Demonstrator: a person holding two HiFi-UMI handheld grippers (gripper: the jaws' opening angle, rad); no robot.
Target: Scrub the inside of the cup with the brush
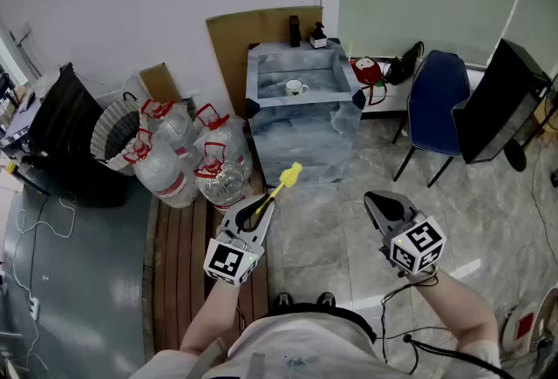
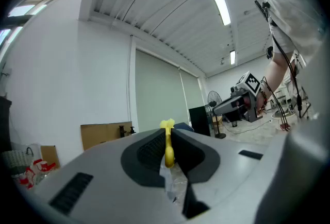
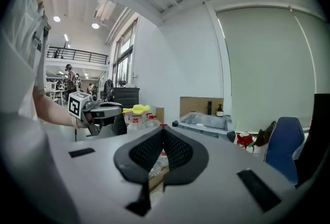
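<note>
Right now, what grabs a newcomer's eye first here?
The yellow brush is clamped in the left gripper, low centre of the head view. Ahead by the wall, a white cup sits inside a plastic-covered basin, with big water bottles clustered to its left. The right gripper is shut and empty.

Grey left gripper [image 1: 261, 210] and right gripper [image 1: 377, 203], each carrying a black-and-white marker cube [image 1: 228, 262]; white shirt [image 1: 288, 353]
</note>
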